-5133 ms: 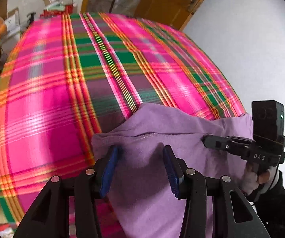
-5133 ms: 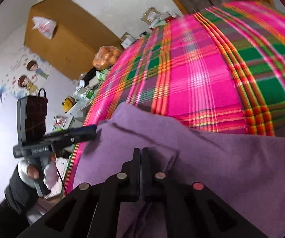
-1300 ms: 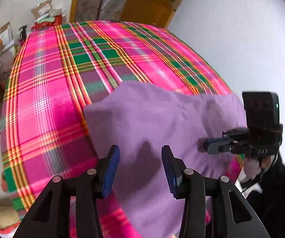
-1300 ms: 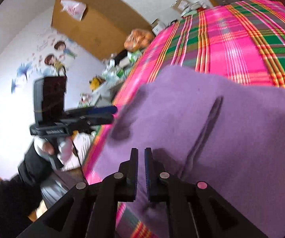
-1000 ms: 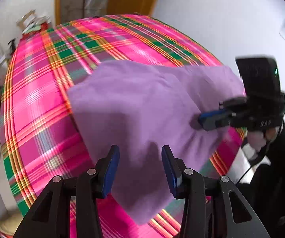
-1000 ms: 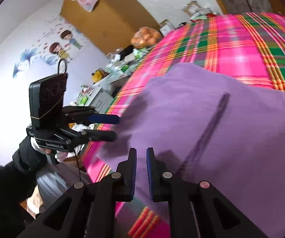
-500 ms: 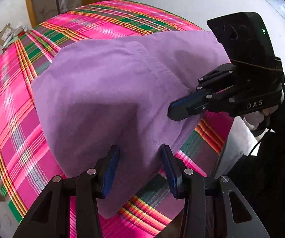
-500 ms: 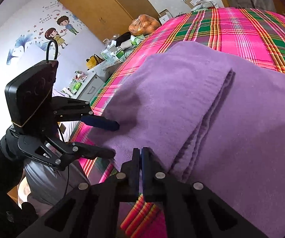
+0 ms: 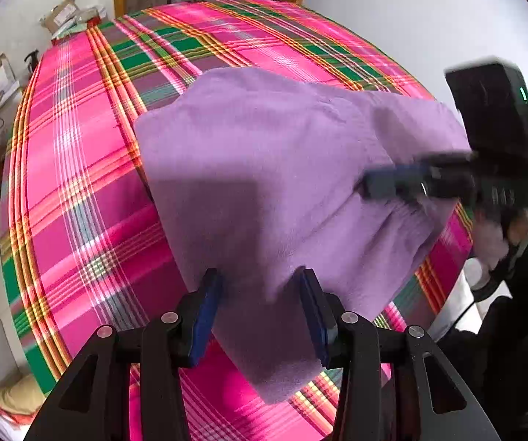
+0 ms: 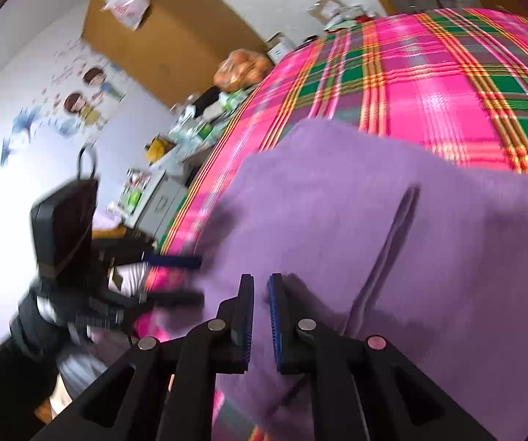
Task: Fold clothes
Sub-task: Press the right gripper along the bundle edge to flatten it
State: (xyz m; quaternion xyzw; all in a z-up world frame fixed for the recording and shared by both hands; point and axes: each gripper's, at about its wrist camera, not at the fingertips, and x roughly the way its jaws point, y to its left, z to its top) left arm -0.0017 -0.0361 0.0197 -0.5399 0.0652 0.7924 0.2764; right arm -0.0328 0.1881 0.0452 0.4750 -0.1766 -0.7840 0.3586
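Only the right wrist view shows the garment's [image 10: 392, 220] long crease; right claw [image 10: 261, 316] opening, pads clear of the cloth, left claw [image 9: 260, 308] half-open over its near-edge corner.

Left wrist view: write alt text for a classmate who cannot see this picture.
A folded purple garment lies on a bed covered with a pink, green and orange plaid sheet. The left tool stands open over its near edge, gripping nothing. From the right, the blurred right tool, held in a gloved hand, reaches over the cloth.
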